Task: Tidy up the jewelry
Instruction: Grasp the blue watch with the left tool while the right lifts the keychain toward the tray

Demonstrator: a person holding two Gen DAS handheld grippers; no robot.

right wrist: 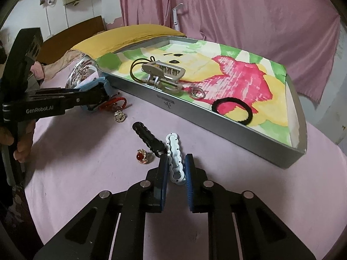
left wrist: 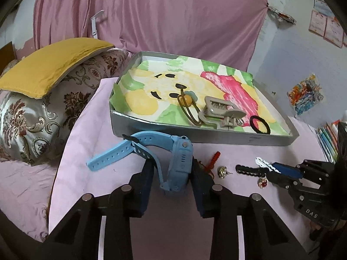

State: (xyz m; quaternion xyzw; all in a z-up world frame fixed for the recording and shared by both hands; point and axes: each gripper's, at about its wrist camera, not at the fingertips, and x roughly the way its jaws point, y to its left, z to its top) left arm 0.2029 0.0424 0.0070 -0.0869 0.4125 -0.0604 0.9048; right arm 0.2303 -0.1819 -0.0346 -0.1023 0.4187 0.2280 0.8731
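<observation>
left fingers (left wrist: 171, 177) clamp blue watch (left wrist: 180, 164) upright; right fingers (right wrist: 176, 169) pinch white clip (right wrist: 174, 153) lengthwise

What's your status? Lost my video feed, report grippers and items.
Left gripper shut on blue watch. Right gripper shut on white hair clip. Tray ahead, nothing blocking.

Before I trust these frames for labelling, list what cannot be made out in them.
- Blue watch: its face is hidden in the left wrist view, turned edge-on between the left hand-held gripper's fingers.
- White hair clip: its near end is hidden in the right wrist view by the right hand-held gripper.
- Red cord: partly hidden behind a finger in the left wrist view.
- Tray logo: too small to read.
</observation>
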